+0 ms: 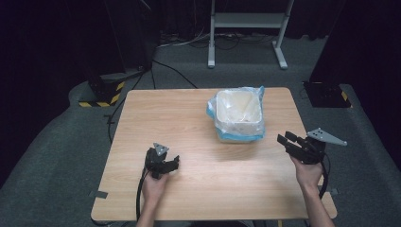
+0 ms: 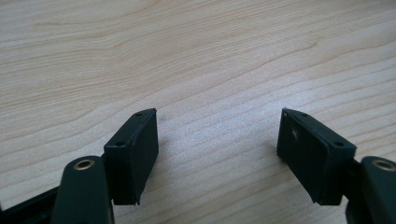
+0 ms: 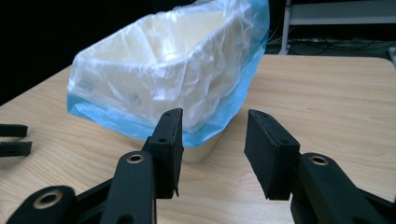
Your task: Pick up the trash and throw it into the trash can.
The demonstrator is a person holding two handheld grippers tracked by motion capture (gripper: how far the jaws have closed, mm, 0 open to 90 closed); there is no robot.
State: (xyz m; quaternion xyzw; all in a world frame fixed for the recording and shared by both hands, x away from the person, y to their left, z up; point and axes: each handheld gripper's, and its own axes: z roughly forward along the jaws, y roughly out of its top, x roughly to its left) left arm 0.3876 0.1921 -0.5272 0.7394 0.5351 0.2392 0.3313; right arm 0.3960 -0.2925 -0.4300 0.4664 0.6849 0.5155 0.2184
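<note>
A white bin lined with a clear and blue plastic bag stands at the back right of the wooden table. My left gripper rests low near the front left, open, and its jaws frame bare wood. At the right edge my right gripper is open and points toward the bin. In the right gripper view its jaws stand apart just short of the bin, with nothing between them. The left gripper's jaw tips show at that view's left edge.
The bag's blue hem hangs loose down the bin's side. Beyond the table a white metal stand sits on grey carpet. A black base with hazard tape and cables lie at the far left, and another black base at the far right.
</note>
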